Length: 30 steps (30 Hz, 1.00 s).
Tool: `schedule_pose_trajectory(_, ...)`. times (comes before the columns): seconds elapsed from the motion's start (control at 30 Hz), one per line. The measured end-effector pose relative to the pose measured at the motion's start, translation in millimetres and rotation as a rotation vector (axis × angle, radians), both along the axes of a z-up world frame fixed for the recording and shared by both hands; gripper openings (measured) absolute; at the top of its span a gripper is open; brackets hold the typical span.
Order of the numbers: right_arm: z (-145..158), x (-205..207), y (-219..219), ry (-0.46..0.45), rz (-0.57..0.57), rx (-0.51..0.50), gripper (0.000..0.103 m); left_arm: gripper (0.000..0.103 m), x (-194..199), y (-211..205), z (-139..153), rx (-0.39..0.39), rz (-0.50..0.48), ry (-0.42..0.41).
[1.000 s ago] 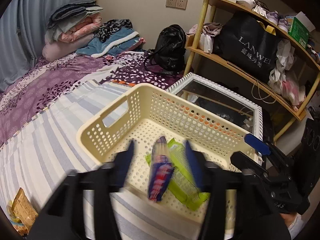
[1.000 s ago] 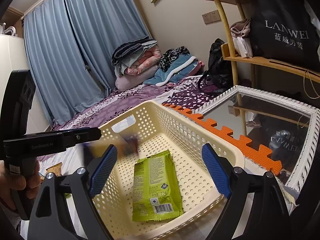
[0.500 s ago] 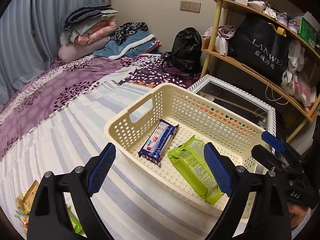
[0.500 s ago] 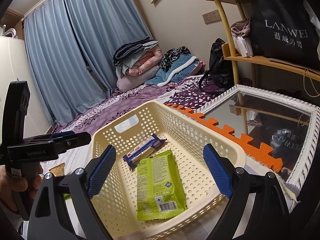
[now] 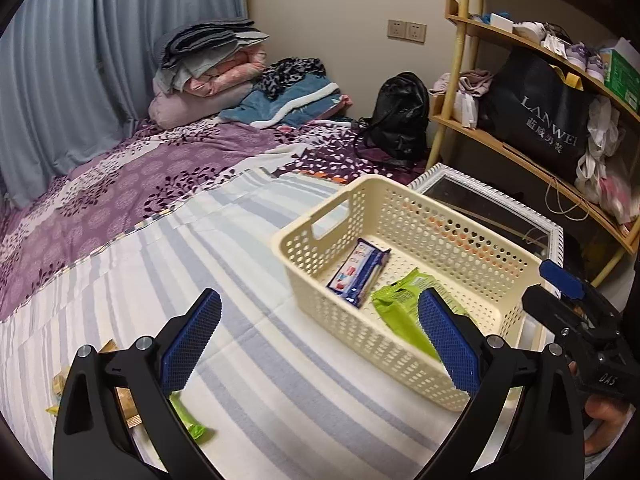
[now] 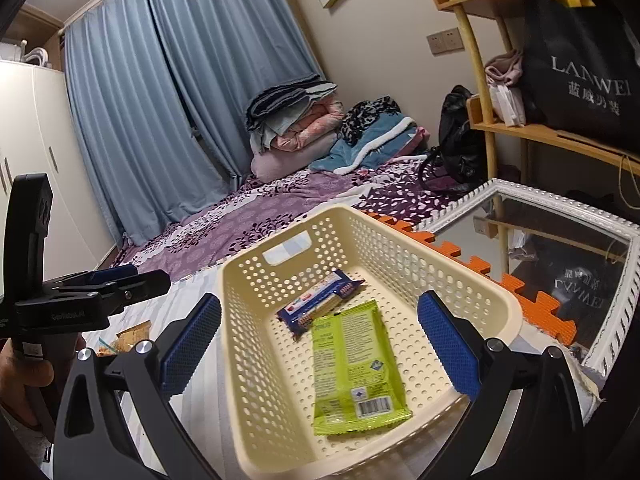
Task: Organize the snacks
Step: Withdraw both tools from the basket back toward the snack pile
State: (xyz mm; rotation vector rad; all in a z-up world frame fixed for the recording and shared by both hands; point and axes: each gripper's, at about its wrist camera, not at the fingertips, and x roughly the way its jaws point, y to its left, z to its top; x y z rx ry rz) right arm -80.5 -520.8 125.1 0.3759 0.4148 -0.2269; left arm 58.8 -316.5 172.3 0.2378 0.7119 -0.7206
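A cream perforated basket (image 5: pixel 288 236) (image 6: pixel 248 360) sits on the striped bedsheet. Flat inside it lie a blue biscuit bar (image 5: pixel 358 272) (image 6: pixel 320 308) and a green packet (image 5: pixel 400 308) (image 6: pixel 352 368). My left gripper (image 5: pixel 320 340) (image 6: pixel 132 276) hovers over the sheet just left of the basket. Its jaws are opening wide with nothing between them. My right gripper (image 6: pixel 320 344) (image 5: pixel 568 300) hangs over the basket's near end. Its jaws are opening too, and they touch neither snack. Loose snacks (image 5: pixel 120 396) (image 6: pixel 128 336) and a green wrapper (image 5: pixel 188 420) lie on the sheet near the left gripper.
A white-framed mirror (image 6: pixel 560 240) lies flat right of the basket, beside an orange foam mat edge (image 6: pixel 520 292). Wooden shelves (image 5: pixel 520 152) with a black bag stand behind. Folded bedding (image 5: pixel 216 64) and a black backpack (image 5: pixel 400 116) sit at the bed's far end.
The blue bar left my left gripper and now lies in the basket. The left gripper drew back leftward off the basket and spread wider. The right gripper's jaws widened too.
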Motion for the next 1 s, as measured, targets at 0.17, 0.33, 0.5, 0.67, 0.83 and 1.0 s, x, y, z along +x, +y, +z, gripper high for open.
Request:
schedule_pose_trajectory(0.17, 6, 2, 17, -0.004, 0.033, -0.020, 0.098, 0.100, 4, 29, -1, -0.012, 0.054, 0.012)
schedule_pose_trajectory(0.33, 10, 7, 36, -0.002, 0.070, -0.032, 0.098, 0.100, 6, 61, -6, -0.024, 0.114, 0.037)
schedule_pose_trajectory(0.5, 13, 15, 58, 0.005, 0.117, -0.050, 0.098, 0.100, 5, 96, -11, -0.031, 0.170, 0.049)
schedule_pose_trajectory(0.67, 14, 23, 86, 0.018, 0.175, -0.065, 0.098, 0.100, 4, 138, -21, -0.043, 0.246, 0.077)
schedule_pose_trajectory(0.83, 12, 30, 113, 0.037, 0.241, -0.077, 0.098, 0.100, 3, 190, -32, -0.051, 0.353, 0.101)
schedule_pose_trajectory(1.0, 6, 36, 138, 0.062, 0.306, -0.078, 0.098, 0.100, -2, 238, -46, -0.016, 0.473, 0.090)
